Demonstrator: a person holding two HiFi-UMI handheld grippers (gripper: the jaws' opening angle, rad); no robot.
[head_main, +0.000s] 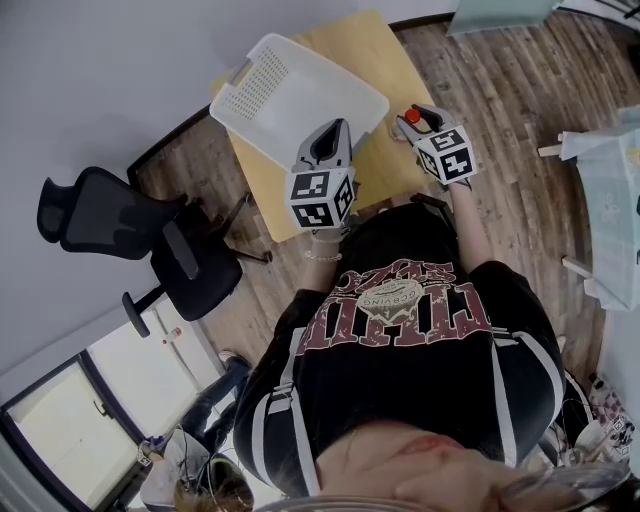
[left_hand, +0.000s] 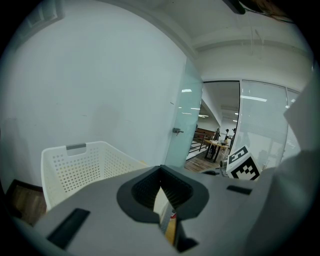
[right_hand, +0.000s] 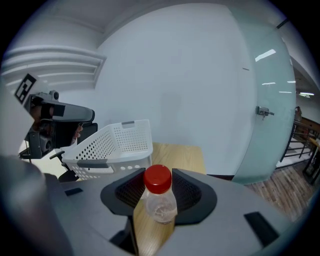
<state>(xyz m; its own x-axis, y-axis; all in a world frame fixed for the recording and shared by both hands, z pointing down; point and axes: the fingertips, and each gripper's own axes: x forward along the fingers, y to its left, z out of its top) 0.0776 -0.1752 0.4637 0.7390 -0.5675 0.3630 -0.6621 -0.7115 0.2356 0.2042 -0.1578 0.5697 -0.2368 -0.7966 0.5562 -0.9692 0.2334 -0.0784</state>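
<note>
Overhead, the head view shows a person standing at a wooden table (head_main: 372, 58) with a gripper in each hand. The right gripper (head_main: 417, 120) has its jaws clamped on a small clear bottle (head_main: 412, 116) with a red cap. The bottle sits at the table's right side, well apart from the white perforated basket (head_main: 255, 72). In the right gripper view the bottle (right_hand: 160, 200) stands cap-up between the ribbed pads of the right gripper (right_hand: 159, 189), with the table (right_hand: 182, 154) and the basket (right_hand: 116, 142) beyond it. Whether the bottle's base touches the tabletop cannot be told. The left gripper (head_main: 333, 132) hovers over the near edge of the basket. In the left gripper view the jaws of the left gripper (left_hand: 161, 173) meet at their tips, leaving only a thin slit with nothing gripped, and the basket (left_hand: 75, 166) lies to the left. A black office chair (head_main: 150, 240) stands on the wood floor left of the table.
</note>
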